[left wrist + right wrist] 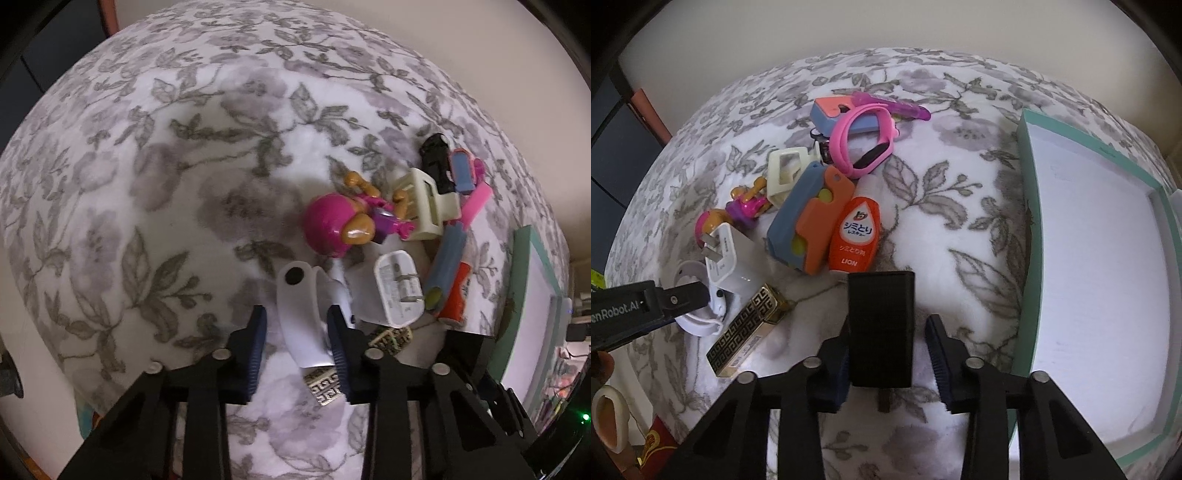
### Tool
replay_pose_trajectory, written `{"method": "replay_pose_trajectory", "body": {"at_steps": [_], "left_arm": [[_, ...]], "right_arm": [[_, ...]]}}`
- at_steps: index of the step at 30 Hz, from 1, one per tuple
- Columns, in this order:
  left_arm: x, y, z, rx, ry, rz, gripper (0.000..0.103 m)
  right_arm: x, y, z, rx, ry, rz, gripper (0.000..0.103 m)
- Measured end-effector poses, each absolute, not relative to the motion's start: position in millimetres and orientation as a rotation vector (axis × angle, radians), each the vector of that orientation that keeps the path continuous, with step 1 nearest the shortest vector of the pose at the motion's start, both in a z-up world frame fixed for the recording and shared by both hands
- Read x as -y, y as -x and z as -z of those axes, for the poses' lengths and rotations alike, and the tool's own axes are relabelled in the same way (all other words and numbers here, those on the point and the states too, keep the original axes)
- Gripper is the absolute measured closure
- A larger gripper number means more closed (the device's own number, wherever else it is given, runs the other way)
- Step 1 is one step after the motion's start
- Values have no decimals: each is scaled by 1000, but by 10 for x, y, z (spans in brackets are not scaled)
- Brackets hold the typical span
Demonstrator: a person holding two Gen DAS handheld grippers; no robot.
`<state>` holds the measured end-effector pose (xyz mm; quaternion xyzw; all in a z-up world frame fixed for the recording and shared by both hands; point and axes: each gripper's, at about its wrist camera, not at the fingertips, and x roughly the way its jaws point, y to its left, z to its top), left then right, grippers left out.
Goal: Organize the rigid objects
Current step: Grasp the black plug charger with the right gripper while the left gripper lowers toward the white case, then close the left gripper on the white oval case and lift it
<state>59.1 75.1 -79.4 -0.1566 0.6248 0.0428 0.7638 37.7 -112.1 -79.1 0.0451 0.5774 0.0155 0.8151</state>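
Two grippers work over the floral blanket (942, 229): the left gripper (299, 321) straddles a white strap (301, 314), apparently not yet squeezing it, beside the white charger (397, 288). The right gripper (892, 341) stands spread around a black block (881, 328), near the teal-rimmed box (1030, 206) at the blanket's right edge.
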Motion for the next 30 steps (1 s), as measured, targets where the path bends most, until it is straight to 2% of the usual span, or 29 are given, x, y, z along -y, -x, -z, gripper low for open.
{"method": "replay_pose_trajectory", "body": {"at_steps": [3,18,30], "left_arm": [[-711,-618,825,-1373,389,-55,83],[-791,-591,743,-1353,398,-48,84],[-666,-516,351,-1210,304,-13,84]], "right_arm": [[1129,-371,792,-1232,-105,-35,71],[1255,-272,604,-1214,-182,-32,72],[1625,-252,239,-1136,-281,-13,72]]}}
